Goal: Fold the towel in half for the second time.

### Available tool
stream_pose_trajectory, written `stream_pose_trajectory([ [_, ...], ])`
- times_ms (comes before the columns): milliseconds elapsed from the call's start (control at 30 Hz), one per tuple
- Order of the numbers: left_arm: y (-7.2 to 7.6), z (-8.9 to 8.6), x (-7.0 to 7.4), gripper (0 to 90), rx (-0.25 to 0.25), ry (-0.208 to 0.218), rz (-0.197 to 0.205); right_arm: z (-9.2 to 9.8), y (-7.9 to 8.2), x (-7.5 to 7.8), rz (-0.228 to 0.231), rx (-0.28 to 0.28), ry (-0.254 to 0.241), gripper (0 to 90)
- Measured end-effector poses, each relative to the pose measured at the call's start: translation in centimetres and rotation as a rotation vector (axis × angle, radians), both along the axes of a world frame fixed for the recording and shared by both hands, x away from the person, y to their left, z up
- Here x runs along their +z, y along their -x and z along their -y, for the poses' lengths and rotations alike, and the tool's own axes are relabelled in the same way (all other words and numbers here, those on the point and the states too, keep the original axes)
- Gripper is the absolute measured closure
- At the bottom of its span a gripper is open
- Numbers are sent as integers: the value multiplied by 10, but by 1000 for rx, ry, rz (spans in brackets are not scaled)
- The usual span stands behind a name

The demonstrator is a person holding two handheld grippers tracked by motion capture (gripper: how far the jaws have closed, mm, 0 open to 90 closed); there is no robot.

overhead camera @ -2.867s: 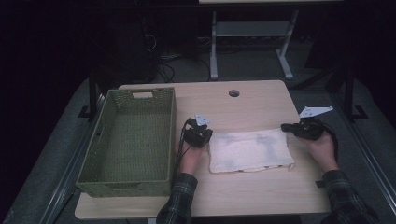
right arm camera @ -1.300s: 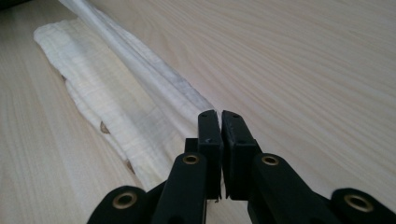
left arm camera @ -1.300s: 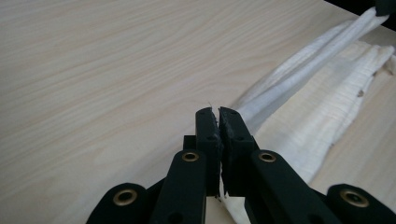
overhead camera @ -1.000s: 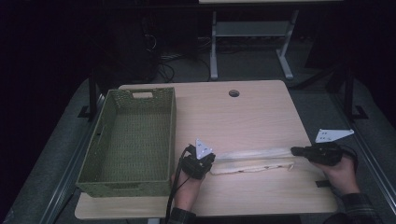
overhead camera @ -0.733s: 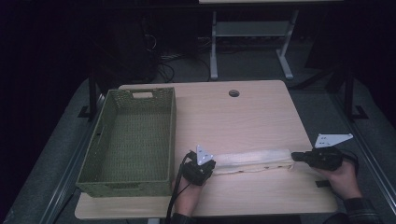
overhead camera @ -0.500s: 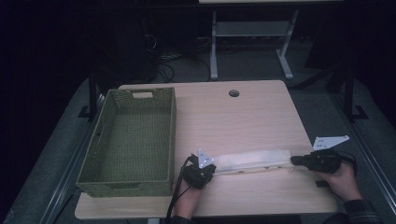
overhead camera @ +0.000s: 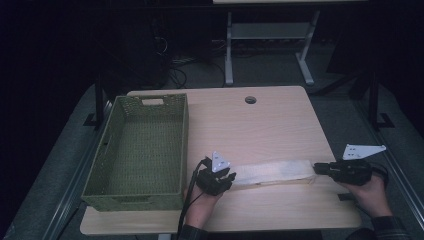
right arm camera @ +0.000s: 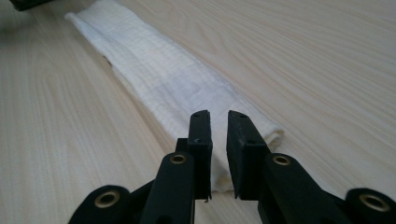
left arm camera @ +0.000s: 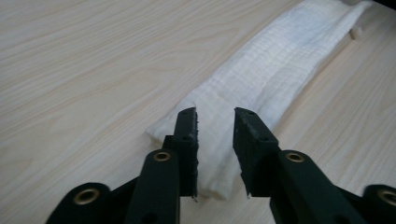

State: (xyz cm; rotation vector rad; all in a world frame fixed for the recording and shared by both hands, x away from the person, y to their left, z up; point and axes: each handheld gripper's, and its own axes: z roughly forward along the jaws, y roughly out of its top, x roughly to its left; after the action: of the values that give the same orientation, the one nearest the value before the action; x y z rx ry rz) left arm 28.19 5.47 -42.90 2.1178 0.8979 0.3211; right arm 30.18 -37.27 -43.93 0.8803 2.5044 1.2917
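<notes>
The light wooden surface (overhead camera: 280, 125) with a round cable hole at its far edge carries everything. On its left side stands a large green woven rectangular basket (overhead camera: 140, 150) with a handle slot in its far wall. Right of the basket, near the front edge, lies a white cloth folded into a long narrow strip (overhead camera: 272, 172), flat and running left to right. The left gripper (overhead camera: 225, 181) sits at the strip's left end; its fingers have just been opening and stand narrowly apart with the cloth end between them, not pinched. The right gripper (overhead camera: 320, 169) sits at the right end, its fingers likewise just opening, a small gap over the cloth.
</notes>
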Motion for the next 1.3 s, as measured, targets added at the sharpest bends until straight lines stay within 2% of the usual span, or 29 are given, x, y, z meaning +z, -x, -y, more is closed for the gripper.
stream_pose_trajectory([
  [100, -11, 0, -1, 615, -27, 27, -38, 0, 5, 1, -6, -6, -11, 804],
  [300, -26, 4, -4, 518, -85, 25, -52, -5, 10, -9, -59, 2, 2, 897],
  [367, -30, 5, -6, 478, -86, 29, -49, -9, 9, -13, -87, -3, 15, 898],
  [467, -33, 6, -10, 445, -109, 2, -37, -15, 5, -20, -118, -16, 44, 899],
  [567, -33, 6, -14, 412, -120, -23, -18, -21, -1, -25, -130, -28, 69, 899],
  [633, -33, 4, -15, 390, -123, -20, -19, -23, -5, -26, -137, -40, 83, 900],
  [733, -31, 5, -16, 369, -134, -10, -19, -25, -10, -27, -129, -46, 95, 900],
  [833, -30, 6, -16, 360, -145, -19, -19, -26, -16, -28, -128, -53, 104, 900],
  [1100, -30, 3, -18, 357, -117, -19, -15, -31, -34, -28, -115, -71, 121, 900],
  [1300, -31, 3, -16, 357, -100, -13, -6, -37, -57, -28, -104, -71, 119, 900],
])
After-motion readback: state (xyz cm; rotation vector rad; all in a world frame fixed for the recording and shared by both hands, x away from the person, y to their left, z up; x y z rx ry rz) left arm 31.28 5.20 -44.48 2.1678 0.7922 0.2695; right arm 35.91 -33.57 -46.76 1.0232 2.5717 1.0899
